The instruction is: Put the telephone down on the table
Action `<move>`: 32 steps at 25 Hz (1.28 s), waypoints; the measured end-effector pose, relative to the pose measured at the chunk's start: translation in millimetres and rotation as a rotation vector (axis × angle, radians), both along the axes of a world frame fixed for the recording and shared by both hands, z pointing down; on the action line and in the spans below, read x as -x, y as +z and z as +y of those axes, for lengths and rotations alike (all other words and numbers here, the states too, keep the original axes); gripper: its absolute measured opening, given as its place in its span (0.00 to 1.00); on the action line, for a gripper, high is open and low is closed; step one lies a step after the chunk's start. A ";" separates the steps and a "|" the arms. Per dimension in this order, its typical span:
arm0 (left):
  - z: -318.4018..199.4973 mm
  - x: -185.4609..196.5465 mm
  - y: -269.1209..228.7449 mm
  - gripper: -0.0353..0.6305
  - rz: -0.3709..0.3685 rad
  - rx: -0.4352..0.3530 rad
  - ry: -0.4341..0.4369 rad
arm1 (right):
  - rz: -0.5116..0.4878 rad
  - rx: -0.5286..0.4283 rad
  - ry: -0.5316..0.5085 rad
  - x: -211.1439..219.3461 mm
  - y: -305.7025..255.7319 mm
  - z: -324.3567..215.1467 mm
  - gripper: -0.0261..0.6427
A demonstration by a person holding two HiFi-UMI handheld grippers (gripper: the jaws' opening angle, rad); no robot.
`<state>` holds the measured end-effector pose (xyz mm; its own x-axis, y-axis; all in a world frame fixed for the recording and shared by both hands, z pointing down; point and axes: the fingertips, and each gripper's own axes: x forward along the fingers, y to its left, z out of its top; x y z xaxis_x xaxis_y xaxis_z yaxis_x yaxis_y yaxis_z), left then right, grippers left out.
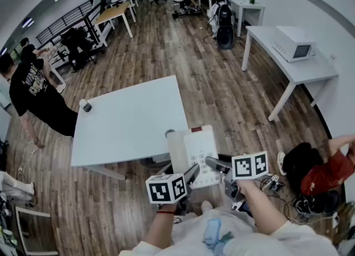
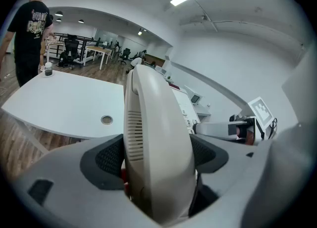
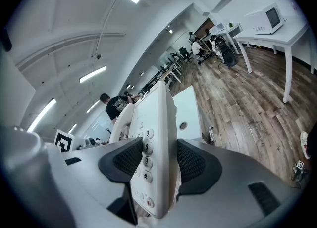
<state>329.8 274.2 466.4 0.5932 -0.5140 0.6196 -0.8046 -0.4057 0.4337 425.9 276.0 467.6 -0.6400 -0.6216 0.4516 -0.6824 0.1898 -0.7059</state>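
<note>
A white desk telephone (image 1: 194,150) with a keypad hangs in the air just off the near edge of the white table (image 1: 127,121), carried between both grippers. My left gripper (image 1: 191,174) is shut on its handset side; in the left gripper view the cream handset (image 2: 156,143) fills the gap of the left gripper (image 2: 158,159), with both dark pads against it. My right gripper (image 1: 213,164) is shut on the keypad side; the right gripper view shows the telephone's body (image 3: 157,138) edge-on in the right gripper (image 3: 156,161), with the number keys facing left.
A small dark cup (image 1: 86,105) stands at the table's far left corner, and a round cable hole (image 1: 169,132) lies by its near edge. A person in a black shirt (image 1: 39,91) stands left of the table. Another person (image 1: 327,171) sits low at the right. A second table (image 1: 299,69) carries a white box.
</note>
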 end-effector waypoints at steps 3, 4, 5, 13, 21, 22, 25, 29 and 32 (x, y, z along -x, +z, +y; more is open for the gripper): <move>0.3 -0.8 0.7 0.64 0.006 0.005 0.001 | 0.001 0.004 0.001 0.0 -0.8 0.0 0.39; -0.3 -1.8 0.3 0.64 0.008 0.002 0.005 | 0.000 0.004 0.001 0.0 -0.8 -0.5 0.38; -1.1 -2.4 0.0 0.64 0.007 -0.001 0.008 | -0.002 0.005 0.000 0.0 -0.5 -1.1 0.39; -5.3 -3.5 4.1 0.64 0.000 -0.007 0.010 | -0.003 0.004 -0.004 -1.2 4.1 -5.3 0.39; -11.7 5.5 -3.5 0.64 -0.011 -0.026 0.003 | -0.030 0.000 0.001 7.0 -2.3 -11.9 0.38; -12.2 5.6 -3.0 0.64 -0.009 -0.024 0.000 | -0.028 0.000 0.000 7.2 -2.2 -12.7 0.38; -12.6 7.1 -1.7 0.64 -0.004 -0.020 -0.006 | -0.023 0.001 -0.002 8.4 -1.3 -14.2 0.38; -13.0 11.4 -1.4 0.64 -0.001 -0.020 -0.018 | -0.020 0.001 -0.006 12.2 -1.7 -15.3 0.38; -14.3 14.5 -2.7 0.64 0.000 -0.021 -0.027 | -0.025 0.001 -0.015 15.7 -2.8 -17.5 0.38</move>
<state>315.3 259.9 463.7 0.5788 -0.5424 0.6088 -0.8154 -0.3930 0.4251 410.2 258.4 464.8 -0.6604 -0.6114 0.4359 -0.6617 0.1995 -0.7227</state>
